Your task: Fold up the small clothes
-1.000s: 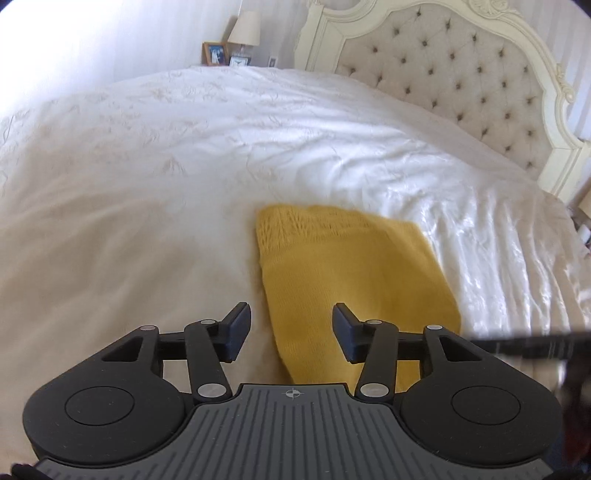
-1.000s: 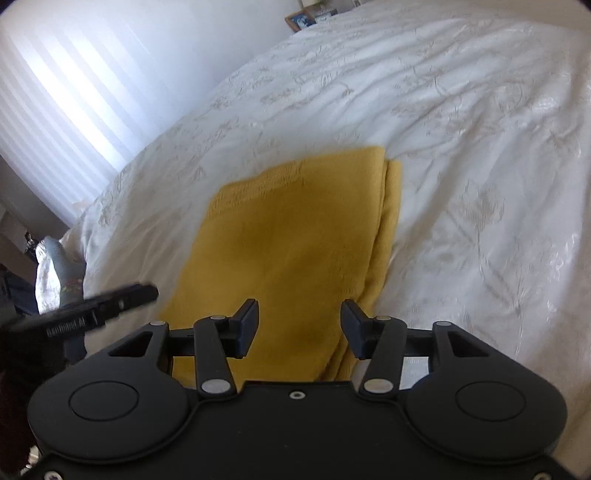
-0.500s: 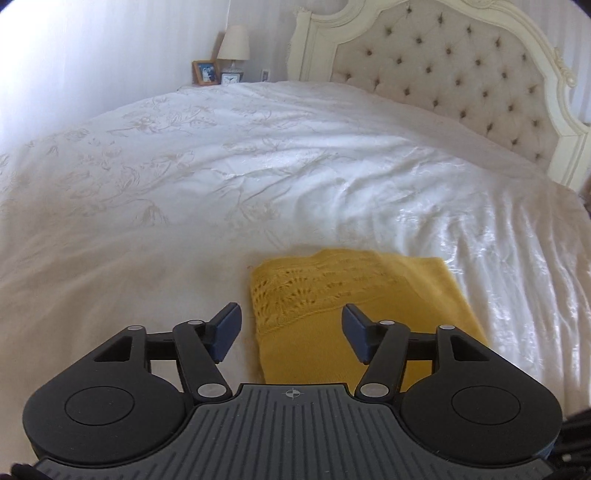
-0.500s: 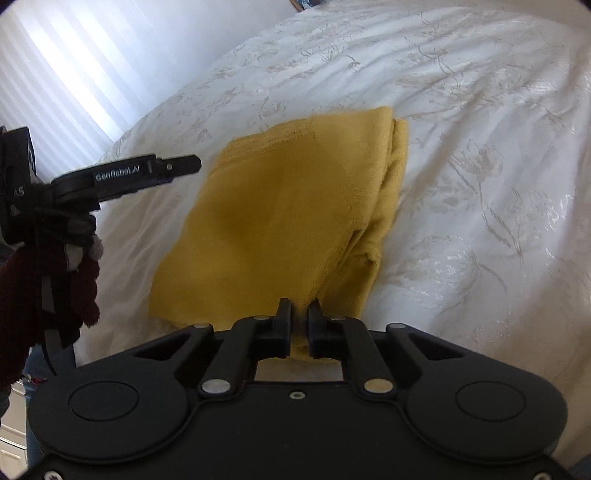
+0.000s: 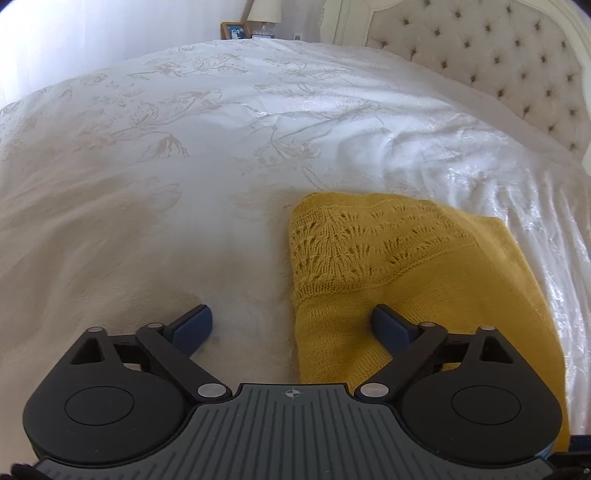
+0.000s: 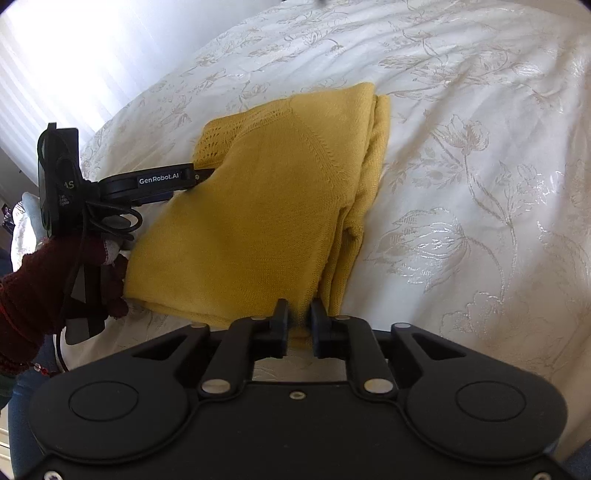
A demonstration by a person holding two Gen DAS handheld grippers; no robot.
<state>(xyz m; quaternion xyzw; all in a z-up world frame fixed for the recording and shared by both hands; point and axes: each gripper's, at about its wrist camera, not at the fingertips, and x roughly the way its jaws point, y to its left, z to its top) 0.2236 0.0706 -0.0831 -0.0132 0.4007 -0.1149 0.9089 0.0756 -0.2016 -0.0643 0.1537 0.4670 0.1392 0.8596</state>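
Note:
A folded mustard-yellow knit garment [image 5: 406,280] lies on the white bedcover [image 5: 184,184], its lace-patterned end farthest from me. My left gripper [image 5: 291,317] hovers low over the garment's left edge, jaws opening wide: one finger [image 5: 192,323] is over the bedcover, the other over the knit, neither pressing it. In the right wrist view the garment [image 6: 280,192] fills the middle, with the left gripper [image 6: 201,177] at its left side. My right gripper [image 6: 299,314] is at the near edge, jaws opening a narrow gap with the fabric's hem between the pads.
A tufted headboard [image 5: 498,48] stands at the back right, and a nightstand with a lamp [image 5: 264,11] and a picture frame [image 5: 235,29] beyond the bed. A gloved hand in a dark red sleeve [image 6: 40,280] holds the left gripper. Embroidered bedcover [image 6: 480,184] stretches to the right.
The left gripper came down and forward to the garment's left edge and its jaws widened. The right gripper shut on the near hem, then parted slightly.

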